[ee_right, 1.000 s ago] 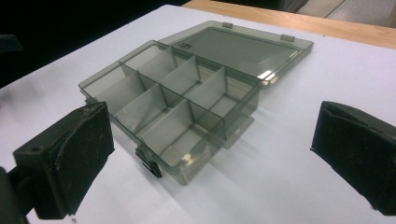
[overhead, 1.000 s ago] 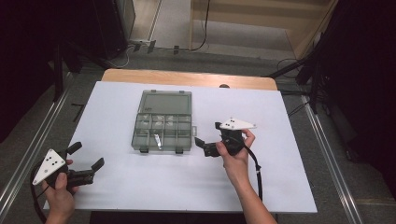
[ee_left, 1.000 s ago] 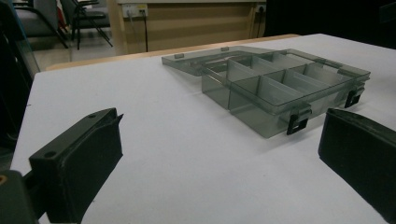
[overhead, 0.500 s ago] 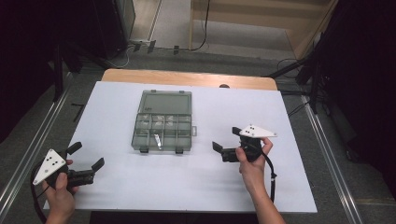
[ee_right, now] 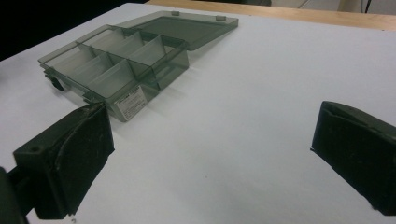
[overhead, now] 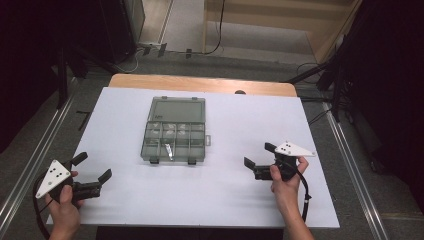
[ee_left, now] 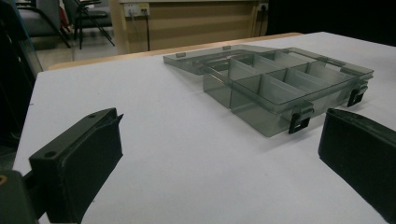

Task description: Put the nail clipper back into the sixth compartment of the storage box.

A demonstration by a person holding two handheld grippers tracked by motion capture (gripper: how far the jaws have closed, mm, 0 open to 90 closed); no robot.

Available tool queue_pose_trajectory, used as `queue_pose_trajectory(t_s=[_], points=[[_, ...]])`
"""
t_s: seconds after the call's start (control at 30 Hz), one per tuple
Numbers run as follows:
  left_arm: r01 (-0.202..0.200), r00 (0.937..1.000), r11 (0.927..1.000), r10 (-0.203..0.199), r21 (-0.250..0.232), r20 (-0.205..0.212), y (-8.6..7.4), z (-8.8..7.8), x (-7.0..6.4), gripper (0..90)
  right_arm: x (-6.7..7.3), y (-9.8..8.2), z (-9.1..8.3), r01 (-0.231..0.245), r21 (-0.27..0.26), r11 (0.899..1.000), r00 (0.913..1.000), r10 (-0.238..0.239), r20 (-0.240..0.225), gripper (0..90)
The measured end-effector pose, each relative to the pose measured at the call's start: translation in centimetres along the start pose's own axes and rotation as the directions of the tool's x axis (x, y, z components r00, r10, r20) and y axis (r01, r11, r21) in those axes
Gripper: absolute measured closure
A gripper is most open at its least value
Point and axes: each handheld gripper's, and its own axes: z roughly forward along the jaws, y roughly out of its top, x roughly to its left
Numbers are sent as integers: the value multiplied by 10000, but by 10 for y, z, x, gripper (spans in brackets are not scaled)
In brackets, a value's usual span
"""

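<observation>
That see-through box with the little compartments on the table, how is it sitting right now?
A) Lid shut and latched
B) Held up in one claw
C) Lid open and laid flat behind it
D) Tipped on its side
C: the compartment box sits flat on the white table with its lid folded back flat; the left claw and the right claw are both open and away from it.

Even overhead light on the white surface [overhead: 240, 130]; surroundings dark; soft shadows; near tongs blurred in the gripper views.
</observation>
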Motion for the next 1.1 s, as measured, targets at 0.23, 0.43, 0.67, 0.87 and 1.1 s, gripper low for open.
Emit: queue_pose_trajectory(t_s=[0.23, 0.43, 0.67, 0.87, 1.1], points=[[-5, 10000, 10000, 5, 4, -16, 0, 0, 0, 0, -12, -9, -14, -143, -152, 9998, 9996, 147, 246, 0], [-6, 10000, 10000, 6, -3, -5, 0, 0, 0, 0, -22, -20, -25, -234, -222, 9995, 9984, 245, 511, 0], [-11, 10000, 10000, 11, -5, 3, 0, 0, 0, 0, -32, -30, -40, -353, -446, 9984, 9970, 383, 679, 0], [-6, 10000, 10000, 6, -24, 37, 0, -1, 0, 0, -41, -35, -53, -512, -767, 9957, 9958, 567, 717, 0], [13, 10000, 10000, -13, -51, 62, 0, -1, 0, 0, -48, -45, -62, -525, -834, 9951, 9939, 601, 923, 0]])
